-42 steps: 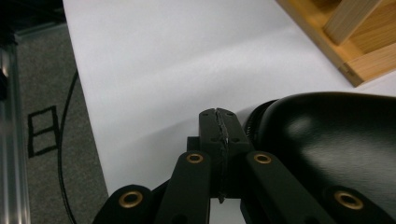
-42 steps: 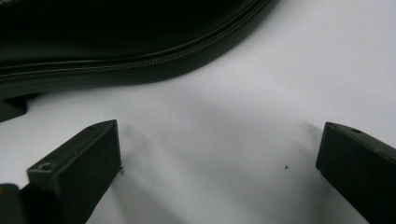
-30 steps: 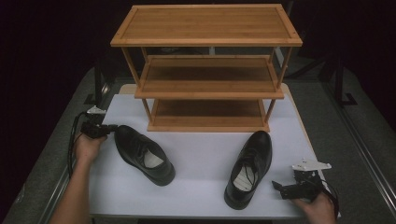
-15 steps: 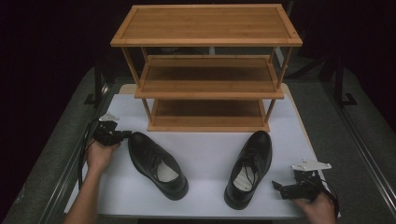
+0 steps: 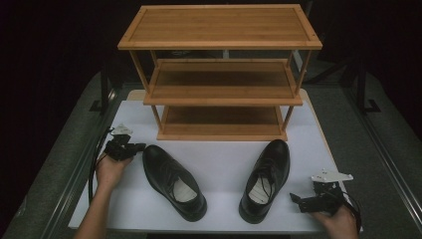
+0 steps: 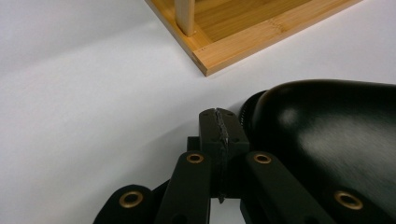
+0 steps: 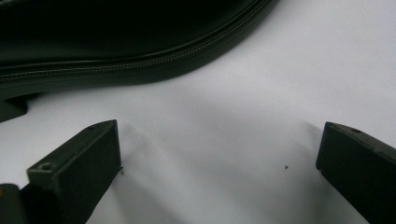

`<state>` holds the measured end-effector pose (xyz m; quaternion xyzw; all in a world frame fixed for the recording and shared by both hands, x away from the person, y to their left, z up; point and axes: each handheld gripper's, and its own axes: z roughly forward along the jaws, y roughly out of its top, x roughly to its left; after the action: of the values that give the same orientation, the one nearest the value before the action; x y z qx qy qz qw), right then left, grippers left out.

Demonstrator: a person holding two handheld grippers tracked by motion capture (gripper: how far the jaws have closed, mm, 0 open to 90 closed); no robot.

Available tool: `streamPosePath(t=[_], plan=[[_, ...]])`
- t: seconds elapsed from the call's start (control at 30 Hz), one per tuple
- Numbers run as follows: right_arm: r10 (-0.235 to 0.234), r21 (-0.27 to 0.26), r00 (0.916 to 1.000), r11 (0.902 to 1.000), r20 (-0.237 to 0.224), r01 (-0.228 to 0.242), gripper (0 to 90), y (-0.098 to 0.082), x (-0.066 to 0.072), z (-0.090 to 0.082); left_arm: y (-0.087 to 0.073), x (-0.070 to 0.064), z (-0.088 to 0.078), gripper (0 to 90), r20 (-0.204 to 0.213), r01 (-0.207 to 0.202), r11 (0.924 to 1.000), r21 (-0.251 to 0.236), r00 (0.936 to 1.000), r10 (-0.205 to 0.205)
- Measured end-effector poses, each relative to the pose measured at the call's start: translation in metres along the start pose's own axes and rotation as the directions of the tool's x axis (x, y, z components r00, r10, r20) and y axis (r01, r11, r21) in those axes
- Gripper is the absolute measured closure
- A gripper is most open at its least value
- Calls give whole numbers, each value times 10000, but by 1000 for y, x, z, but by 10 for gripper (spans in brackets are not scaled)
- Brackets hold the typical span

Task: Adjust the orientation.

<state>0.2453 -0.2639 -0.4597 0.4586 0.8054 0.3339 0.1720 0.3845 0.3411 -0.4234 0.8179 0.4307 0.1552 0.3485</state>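
Two black dress shoes lie on the white table point(image 5: 224, 159). The left shoe point(image 5: 174, 181) points its toe to the back left; the right shoe point(image 5: 266, 179) points its toe toward the shelf. My left gripper point(image 5: 137, 147) is shut with nothing in it, its tips right against the left shoe's toe. In the left gripper view the closed gripper point(image 6: 219, 128) sits beside the glossy toe point(image 6: 327, 135). My right gripper point(image 5: 298, 201) rests at the front right beside the right shoe's heel, open and empty. In the right gripper view the gripper point(image 7: 217, 135) is spread wide, with the shoe's sole edge point(image 7: 116, 70) ahead.
A three-tier wooden shelf point(image 5: 221, 84) stands at the back of the table, its tiers bare; its bottom corner point(image 6: 219, 51) is close ahead of the left gripper. Dark floor and rails flank the table. White surface lies open between the shoes.
My left gripper moved right and slightly toward the front, staying shut. The left shoe shifted right and forward with it and turned. The right gripper and right shoe stayed put.
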Motion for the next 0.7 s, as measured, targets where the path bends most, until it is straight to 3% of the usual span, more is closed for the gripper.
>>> streamPosePath(t=[0.27, 0.37, 0.53, 0.67, 0.7], plan=[[6, -17, 10000, 10000, -7, -6, 0, 0, 0, 0, -22, -5, -33, 900, 15, 127, 9991, -394, 9999, -127], [-1, -17, 10000, 10000, 1, 1, 0, 0, 0, 0, -35, -17, -48, 900, 90, -16, 9994, -354, 10000, 20], [-7, 15, 10000, 10000, 20, 7, 0, 0, 0, 0, -47, -34, -59, 900, 288, -158, 9989, -431, 9994, 170], [-6, 17, 10000, 10000, 20, 6, 0, 0, 0, 0, -59, -60, -67, 900, 807, -405, 9979, -502, 9957, 445], [-6, 17, 10000, 10000, 20, 6, 0, 0, 0, 0, -59, -60, -67, 900, 807, -405, 9979, -502, 9957, 445]])
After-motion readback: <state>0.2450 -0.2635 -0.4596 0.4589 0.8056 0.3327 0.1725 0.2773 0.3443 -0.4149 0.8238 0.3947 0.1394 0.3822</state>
